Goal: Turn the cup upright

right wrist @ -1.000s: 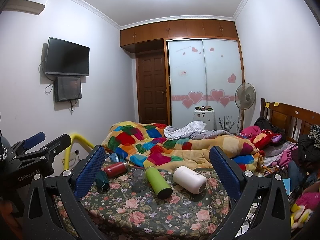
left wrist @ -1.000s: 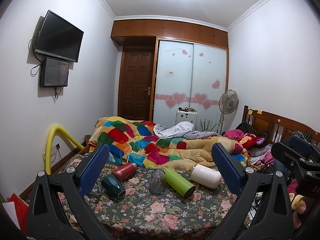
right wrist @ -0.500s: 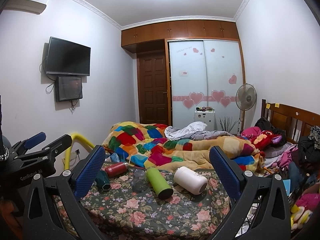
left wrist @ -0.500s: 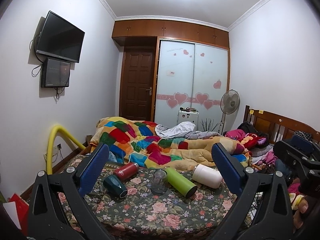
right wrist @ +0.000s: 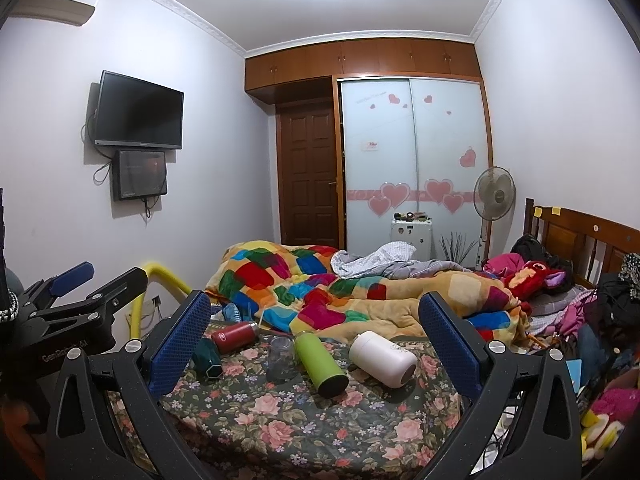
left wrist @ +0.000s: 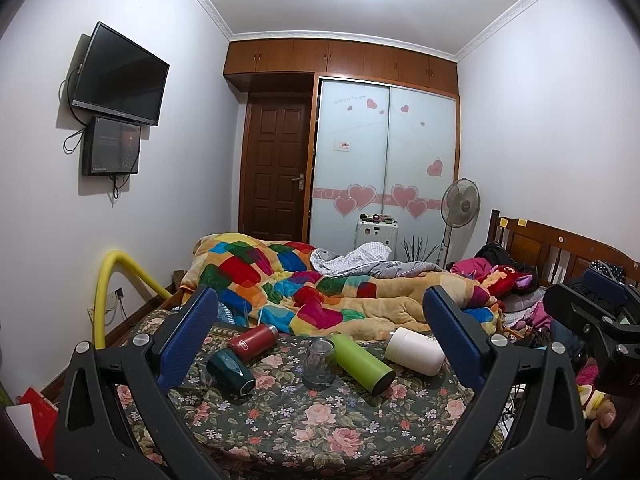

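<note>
On the dark floral bedspread lie a lime-green bottle, a red bottle, a white flask and a dark-teal cup; behind the bedspread, a multicoloured patchwork quilt.

Both views have tipped upward since a second ago. In the left wrist view the television has slid toward 6 o'clock, and the dark green cup, red bottle, clear glass, green bottle and white cup sit a little lower in frame. The right wrist view shows the same small downward drift of the television and the white cup.
</note>
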Motion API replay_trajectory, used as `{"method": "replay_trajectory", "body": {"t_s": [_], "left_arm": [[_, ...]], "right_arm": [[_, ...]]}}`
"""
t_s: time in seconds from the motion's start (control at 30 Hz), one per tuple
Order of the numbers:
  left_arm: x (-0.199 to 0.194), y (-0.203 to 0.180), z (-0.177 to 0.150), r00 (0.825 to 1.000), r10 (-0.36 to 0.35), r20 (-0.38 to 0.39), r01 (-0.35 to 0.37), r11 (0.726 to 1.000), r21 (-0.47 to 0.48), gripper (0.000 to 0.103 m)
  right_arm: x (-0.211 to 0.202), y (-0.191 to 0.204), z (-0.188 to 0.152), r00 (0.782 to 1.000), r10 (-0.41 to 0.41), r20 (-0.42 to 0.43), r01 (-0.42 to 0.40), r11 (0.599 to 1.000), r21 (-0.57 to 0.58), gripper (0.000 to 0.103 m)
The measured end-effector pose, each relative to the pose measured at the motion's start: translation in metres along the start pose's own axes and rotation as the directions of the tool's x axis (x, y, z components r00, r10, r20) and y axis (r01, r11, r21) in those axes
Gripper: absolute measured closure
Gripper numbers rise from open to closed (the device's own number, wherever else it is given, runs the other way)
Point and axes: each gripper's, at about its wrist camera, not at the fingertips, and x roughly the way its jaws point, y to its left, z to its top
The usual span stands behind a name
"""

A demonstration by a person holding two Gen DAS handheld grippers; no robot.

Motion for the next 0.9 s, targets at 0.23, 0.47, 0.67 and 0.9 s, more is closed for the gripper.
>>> {"method": "replay_trajectory", "body": {"t_s": [0.23, 0.47, 0.67, 0.9], "left_arm": [[0.0, 0.0, 0.0, 1.0, 0.001, -0.001, -0.001, 1.0, 0.0, 0.0], [0.0, 0.0, -0.001, 1.0, 0.0, -0.001, 0.0, 1.0, -0.002, 0.0], [0.001, -0.001, -0.002, 1.0, -0.002, -0.004, 0.002, 1.0, -0.004, 0.0], [0.022, 0.008, -0.009, 0.999, 0.006, -0.036, -0.006, 1.0, -0.018, 0.0]], "right_arm": [[0.0, 0.0, -0.001, 1.0, -0.002, 0.001, 0.002, 1.0, -0.001, 0.0], [0.0, 0.001, -0.001, 1.0, -0.001, -0.001, 0.001, 1.0, -0.003, 0.0], [0.002, 0.0, -0.005, 1.0, 0.0, -0.011, 0.0, 1.0, -0.003, 0.0], [0.026, -0.006, -0.011, 0.998, -0.009, -0.068, 0.008, 1.0, -0.007, 0.0]]}}
